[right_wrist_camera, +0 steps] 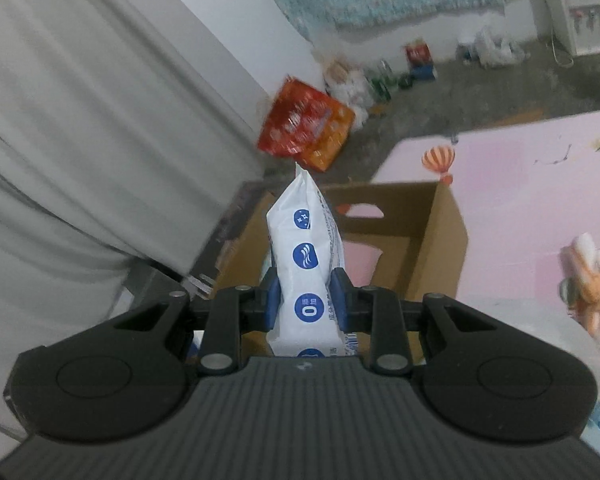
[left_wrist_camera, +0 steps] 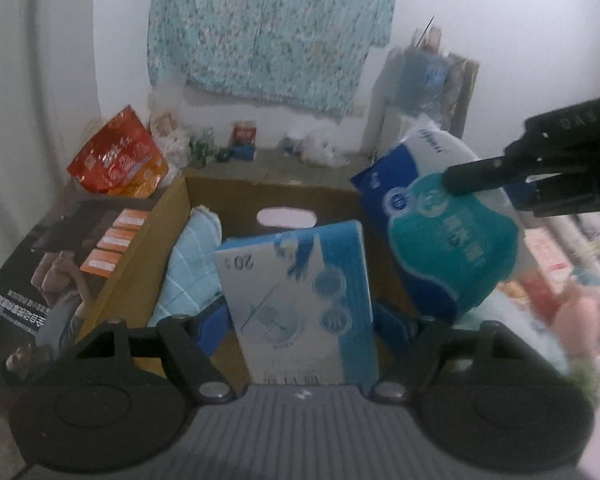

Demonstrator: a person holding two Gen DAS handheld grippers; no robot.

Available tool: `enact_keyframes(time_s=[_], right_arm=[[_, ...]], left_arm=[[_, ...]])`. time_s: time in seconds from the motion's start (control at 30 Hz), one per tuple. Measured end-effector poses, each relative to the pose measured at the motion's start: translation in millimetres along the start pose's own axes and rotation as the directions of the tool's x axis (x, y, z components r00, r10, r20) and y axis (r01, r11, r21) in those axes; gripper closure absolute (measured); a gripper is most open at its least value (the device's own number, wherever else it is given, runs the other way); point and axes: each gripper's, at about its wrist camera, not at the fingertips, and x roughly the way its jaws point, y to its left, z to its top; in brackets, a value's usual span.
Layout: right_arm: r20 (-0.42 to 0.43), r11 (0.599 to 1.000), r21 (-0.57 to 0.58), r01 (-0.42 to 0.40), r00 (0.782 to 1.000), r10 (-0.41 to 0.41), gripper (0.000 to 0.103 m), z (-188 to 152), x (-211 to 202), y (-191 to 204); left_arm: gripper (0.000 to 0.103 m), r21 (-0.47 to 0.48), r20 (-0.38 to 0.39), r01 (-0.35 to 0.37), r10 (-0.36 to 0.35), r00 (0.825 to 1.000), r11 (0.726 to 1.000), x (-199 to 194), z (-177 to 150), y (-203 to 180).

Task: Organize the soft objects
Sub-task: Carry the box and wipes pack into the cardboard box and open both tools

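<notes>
A pink play mat printed with a hot-air balloon covers the near floor; past it lies bare grey concrete running to a white wall. A pale curtain fills the nine o'clock side of the right wrist view. A teal floral cloth hangs on the wall at twelve o'clock, and a water dispenser stands at one o'clock. An orange-red snack bag and small clutter sit along the wall base.

An open cardboard box with a cut handle slot rests at the mat's edge. Inside it, at nine o'clock in the left wrist view, a light blue towel leans against the box wall.

The left gripper grasps a blue-and-white flat pack, upright between its blue pads and hanging above the box opening. The right gripper is clenched on a white soft pack with round blue icons down its narrow side; its broad face shows teal and blue. That pack, squeezed at the waist, hovers over the box at about two o'clock from the left gripper. An orange plush toy lies on the mat at three o'clock.
</notes>
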Motion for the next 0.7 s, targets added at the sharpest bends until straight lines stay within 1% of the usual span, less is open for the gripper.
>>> enact_keyframes(time_s=[0.1,0.2,0.3,0.37,0.43,0.5,0.57,0.63,0.7], right_arm=[[-0.039,0.997,-0.004,0.073,0.997,-0.073,0.078,9.0,42.4,-0.1],[-0.075,0.991,0.014,0.130,0.989,-0.129,0.078,10.7,71.1,-7.4],[-0.100,0.982,0.018,0.189,0.977,-0.187,0.078,13.6,97.8,-12.1],[-0.116,0.974,0.022,0.224,0.968,-0.220,0.077,16.1,111.1,-15.1],[-0.128,0.968,0.021,0.250,0.961,-0.245,0.077,19.5,128.5,-17.0],[-0.136,0.965,0.013,0.261,0.957,-0.257,0.077,24.3,143.6,-18.2],[-0.147,0.964,0.013,0.265,0.954,-0.260,0.077,26.7,157.6,-16.9],[-0.176,0.962,0.024,0.273,0.948,-0.264,0.077,27.5,168.2,-21.6],[-0.182,0.957,-0.004,0.289,0.941,-0.285,0.078,24.5,174.2,-19.8]], left_arm=[[0.026,-0.019,-0.057,-0.004,0.003,0.998,1.000,30.6,6.4,9.0],[0.026,-0.035,-0.113,-0.018,0.014,0.993,0.999,55.0,2.8,18.0],[0.026,-0.060,-0.152,-0.032,0.022,0.988,0.998,66.6,-6.1,27.4],[0.026,-0.090,-0.155,-0.022,0.008,0.988,0.996,67.7,-6.0,35.1],[0.026,-0.091,-0.160,-0.044,0.029,0.987,0.995,65.3,-5.1,37.8],[0.026,-0.092,-0.153,-0.060,0.046,0.987,0.994,63.5,-4.8,42.3],[0.026,-0.111,-0.150,-0.061,0.044,0.988,0.992,59.0,-5.4,48.7],[0.026,-0.128,-0.145,-0.061,0.042,0.988,0.990,56.0,-6.2,54.2],[0.026,-0.136,-0.148,-0.061,0.040,0.988,0.989,53.6,-7.5,58.1]])
